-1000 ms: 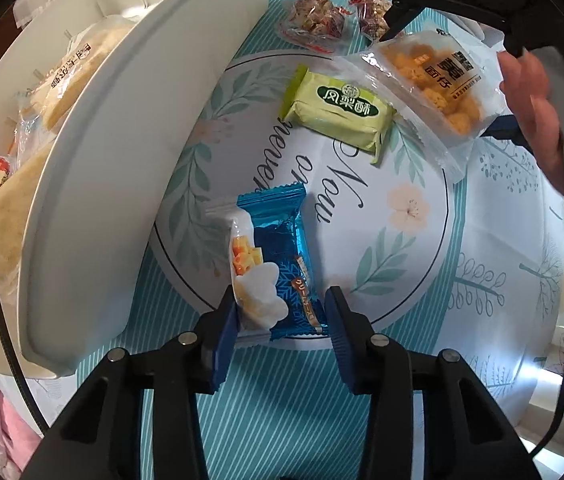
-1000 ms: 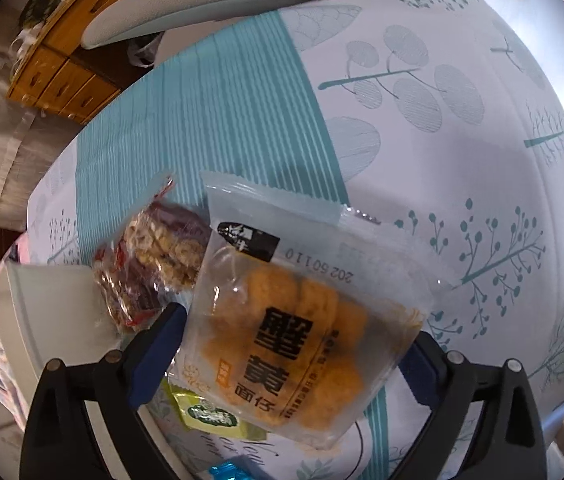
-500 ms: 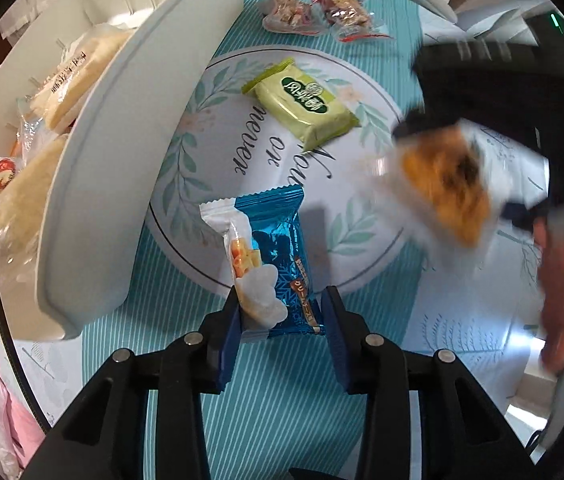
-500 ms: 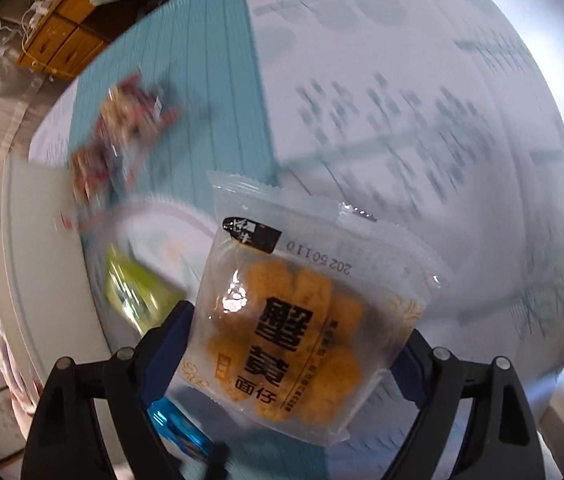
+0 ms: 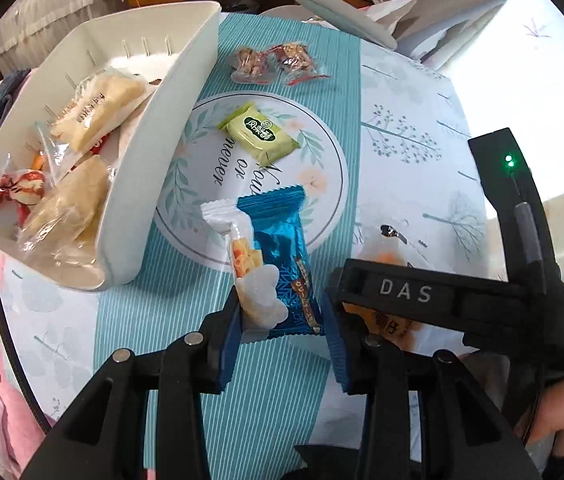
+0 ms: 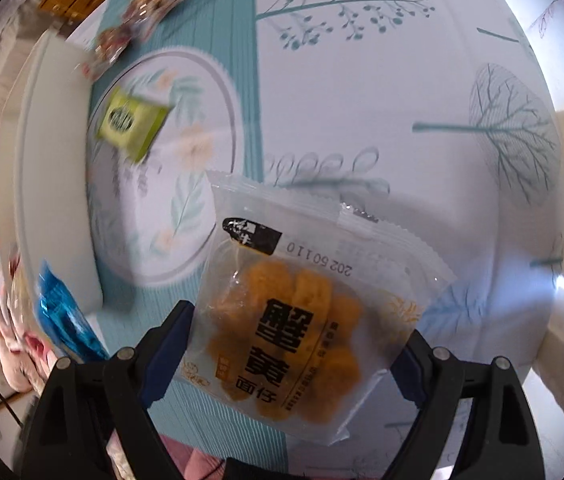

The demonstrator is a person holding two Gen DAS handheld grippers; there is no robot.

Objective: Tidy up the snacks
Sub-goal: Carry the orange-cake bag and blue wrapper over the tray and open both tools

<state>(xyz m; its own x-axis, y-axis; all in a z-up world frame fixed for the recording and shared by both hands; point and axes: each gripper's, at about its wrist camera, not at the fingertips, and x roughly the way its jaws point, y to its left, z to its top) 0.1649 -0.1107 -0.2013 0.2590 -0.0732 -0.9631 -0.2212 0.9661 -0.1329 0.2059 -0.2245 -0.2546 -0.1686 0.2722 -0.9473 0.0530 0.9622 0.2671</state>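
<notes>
tongs (image 6: 293,344) grip orange snack packet (image 6: 301,320).

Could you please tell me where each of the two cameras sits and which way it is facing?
Left wrist: on the left gripper, facing across the table toward the white bin; its fingers grip the blue packet; the right gripper's body shows.
Right wrist: on the right gripper, facing the tablecloth; its fingers grip the orange snack bag.
Shared: green packet, blue packet, bin.

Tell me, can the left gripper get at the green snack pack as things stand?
Probably not yet. The path to the green snack pack on the tablecloth looks open, but the left gripper is already shut on the blue snack pack, so it would need to drop that in the white bin first.
</notes>
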